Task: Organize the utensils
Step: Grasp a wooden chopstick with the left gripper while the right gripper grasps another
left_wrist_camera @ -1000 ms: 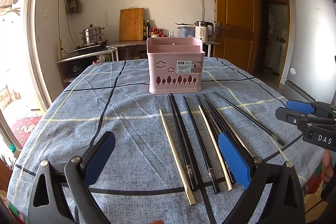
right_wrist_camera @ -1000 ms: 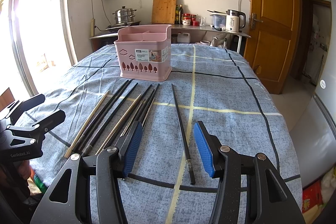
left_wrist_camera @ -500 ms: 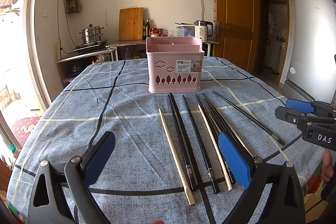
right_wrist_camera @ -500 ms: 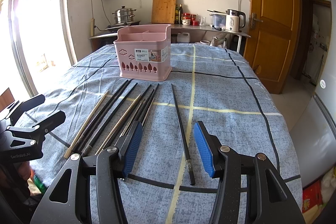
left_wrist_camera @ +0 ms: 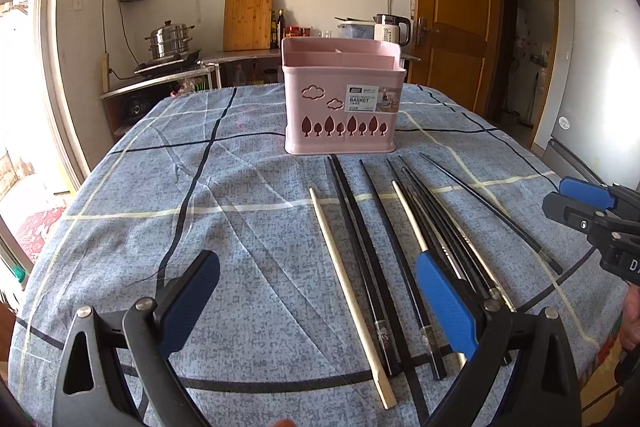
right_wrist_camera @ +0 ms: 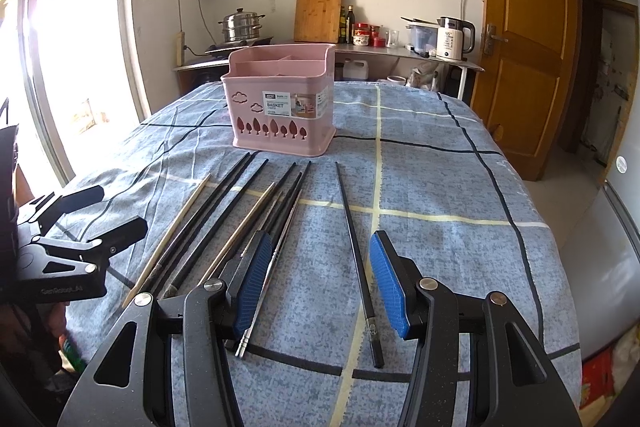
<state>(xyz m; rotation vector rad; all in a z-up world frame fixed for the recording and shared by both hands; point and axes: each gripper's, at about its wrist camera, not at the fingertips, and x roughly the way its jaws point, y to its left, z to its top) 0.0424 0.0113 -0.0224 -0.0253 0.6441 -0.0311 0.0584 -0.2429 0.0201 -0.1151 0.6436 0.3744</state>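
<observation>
Chopsticks [left_wrist_camera: 372, 251] all lie loose on the table [left_wrist_camera: 248, 211] before the pink utensil basket [left_wrist_camera: 342, 99], whose visible compartments look empty, so sorting appears unstarted, while left tool [left_wrist_camera: 320, 303] and right tool [right_wrist_camera: 320, 275] hover spread apart, gripping nothing.

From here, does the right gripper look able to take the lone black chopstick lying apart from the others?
Probably yes. The right gripper is open, and the lone black chopstick lies between its fingers on the blue checked tablecloth, with nothing over it.
</observation>
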